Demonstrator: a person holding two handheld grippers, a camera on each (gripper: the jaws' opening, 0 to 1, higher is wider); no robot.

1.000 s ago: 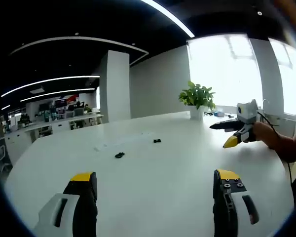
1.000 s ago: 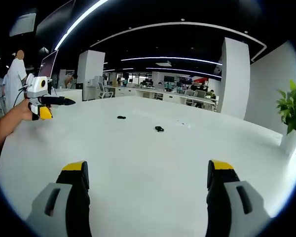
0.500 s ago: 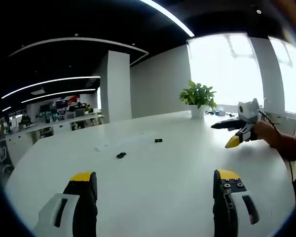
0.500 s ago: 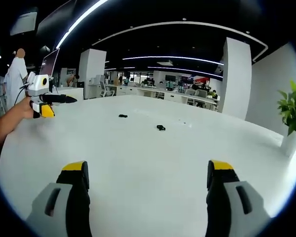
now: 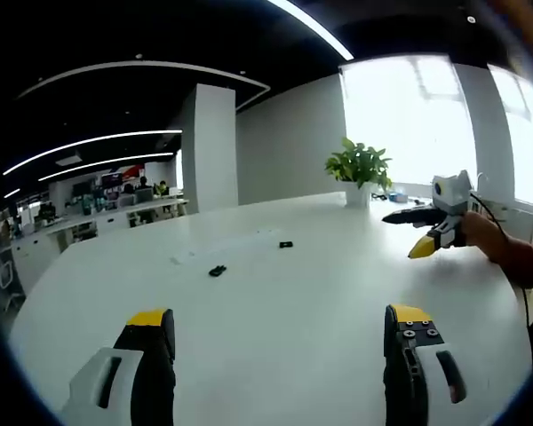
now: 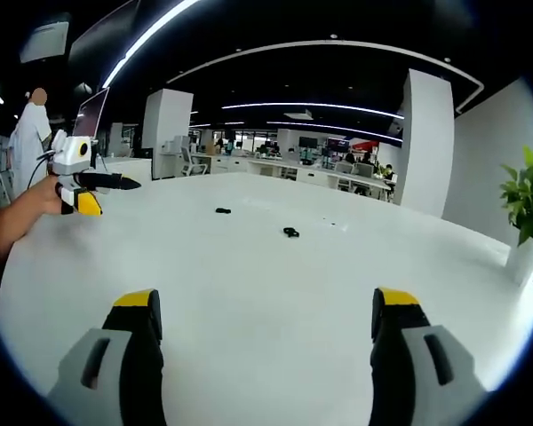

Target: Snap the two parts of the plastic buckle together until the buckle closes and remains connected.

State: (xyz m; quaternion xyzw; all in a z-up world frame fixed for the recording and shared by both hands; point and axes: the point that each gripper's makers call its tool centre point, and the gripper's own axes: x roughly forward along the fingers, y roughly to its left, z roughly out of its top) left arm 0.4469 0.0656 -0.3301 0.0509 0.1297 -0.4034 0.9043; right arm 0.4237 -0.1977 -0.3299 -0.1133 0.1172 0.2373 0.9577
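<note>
I hold both claws above the white table, each spread wide with nothing gripped: the left gripper and the right gripper. The two buckle parts lie apart, well beyond the jaws toward the table's middle: one buckle half nearer, the other buckle half further towards the potted plant.

Both views have tilted slightly; the buckle parts haven't moved.
</note>
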